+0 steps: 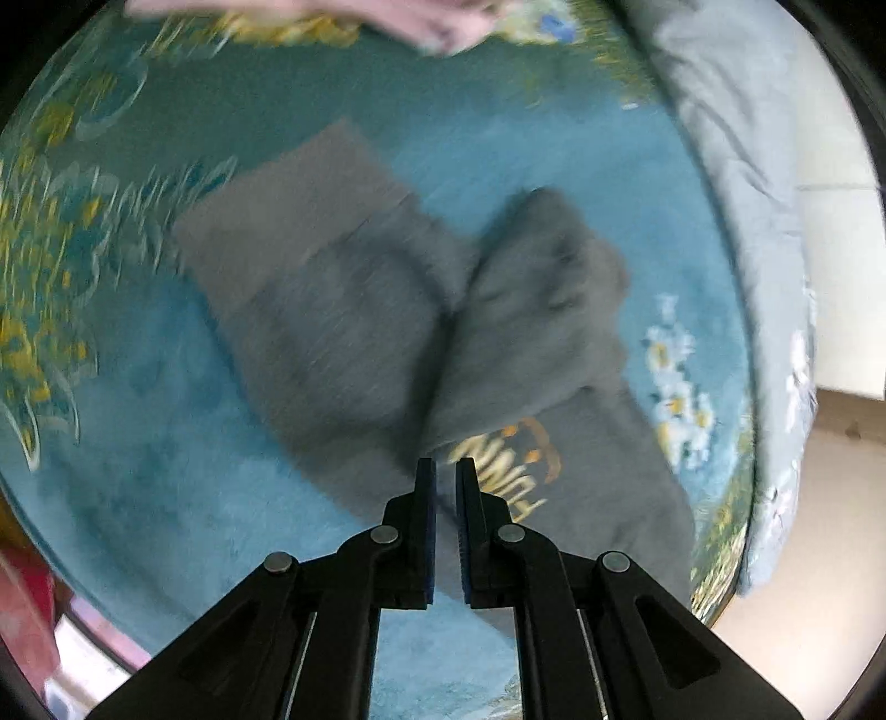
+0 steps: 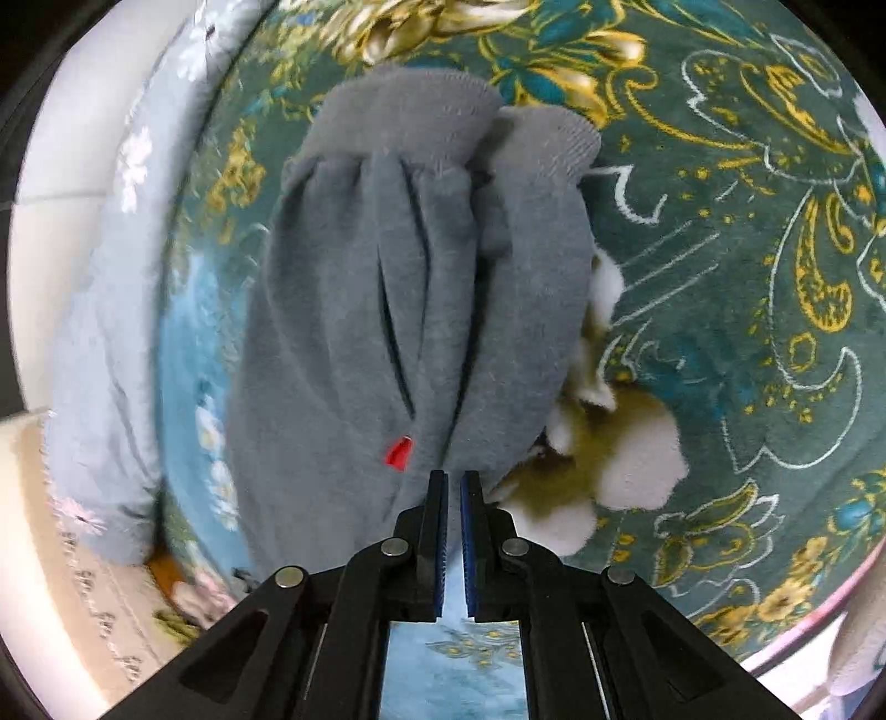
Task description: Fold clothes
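Sweatpants (image 1: pixel 354 310): grey, lying on the teal blanket (image 1: pixel 166 432), roughly mid-blanket in the left view, legs partly folded across each other
Print: yellow lettering (image 1: pixel 509 471) on the fabric just past the left tongs' tips (blurred, not readable)
Waist end: in the right view the sweatpants (image 2: pixel 354 310) run away from the camera, ribbed bands (image 2: pixel 410 111) at the far end
Pocket: a dark slit (image 2: pixel 396 327) down the fabric, with a small red tag (image 2: pixel 398 451) near the right tongs
Left tongs (image 1: pixel 446 471): fingers nearly together with a narrow gap showing, tips over the cloth near the print; no fabric visible between them
Right tongs (image 2: pixel 453 482): fingers close together, thin gap, tips at the near end of the sweatpants; nothing seen pinched
Blanket: teal with gold and white floral pattern (image 2: pixel 747 249)
Quilt (image 1: pixel 736 166): pale blue-grey with small flowers, bunched along the blanket's right edge in the left view
Pink cloth (image 1: pixel 421 22): at the far edge, blurred
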Demonstrator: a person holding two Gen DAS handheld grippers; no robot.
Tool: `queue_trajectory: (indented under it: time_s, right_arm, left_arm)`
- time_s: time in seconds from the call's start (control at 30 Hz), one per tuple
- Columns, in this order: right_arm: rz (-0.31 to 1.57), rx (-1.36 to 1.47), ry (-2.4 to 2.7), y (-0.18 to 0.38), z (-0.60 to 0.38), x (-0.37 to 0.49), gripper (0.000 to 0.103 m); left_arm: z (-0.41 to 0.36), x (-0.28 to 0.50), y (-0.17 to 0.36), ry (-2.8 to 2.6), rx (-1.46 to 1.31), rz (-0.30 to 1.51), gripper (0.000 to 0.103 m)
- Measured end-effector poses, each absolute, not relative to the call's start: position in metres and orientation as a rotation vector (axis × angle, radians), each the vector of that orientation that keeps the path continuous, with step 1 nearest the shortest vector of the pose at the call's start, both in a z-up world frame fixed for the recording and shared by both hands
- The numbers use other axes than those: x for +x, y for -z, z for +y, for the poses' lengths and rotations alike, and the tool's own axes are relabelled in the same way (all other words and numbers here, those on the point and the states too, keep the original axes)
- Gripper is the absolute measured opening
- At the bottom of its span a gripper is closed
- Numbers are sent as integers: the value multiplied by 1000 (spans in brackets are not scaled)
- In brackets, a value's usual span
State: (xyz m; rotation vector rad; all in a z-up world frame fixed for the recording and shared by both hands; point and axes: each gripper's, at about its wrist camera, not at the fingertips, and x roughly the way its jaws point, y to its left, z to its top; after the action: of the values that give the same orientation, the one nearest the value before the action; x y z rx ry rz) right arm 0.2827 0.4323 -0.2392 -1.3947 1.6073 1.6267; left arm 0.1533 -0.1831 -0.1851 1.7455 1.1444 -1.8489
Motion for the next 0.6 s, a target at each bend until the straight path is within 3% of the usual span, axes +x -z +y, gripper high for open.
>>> queue_trajectory:
  time_s: [0.1,0.23,0.3,0.37,0.6]
  right_arm:
    - [1639,-1372,-1645,236,437,289,9]
    - [1658,-1329,-1650,237,444,284,9]
    - [1654,-1324,-1638,240,447,279,19]
    - [1642,-1314,-1633,240,451,277,38]
    - [1638,-1282,-1608,247,465,275,38]
  left_arm:
    - [-169,126,178,1943,1842,928,27]
    - [-144,94,184,2032,1958,618,37]
    - [-134,85,187,2054,1999,512,42]
    - [-125,78,191,2075,2035,420,46]
    - [-94,58,207,2122,2126,127,54]
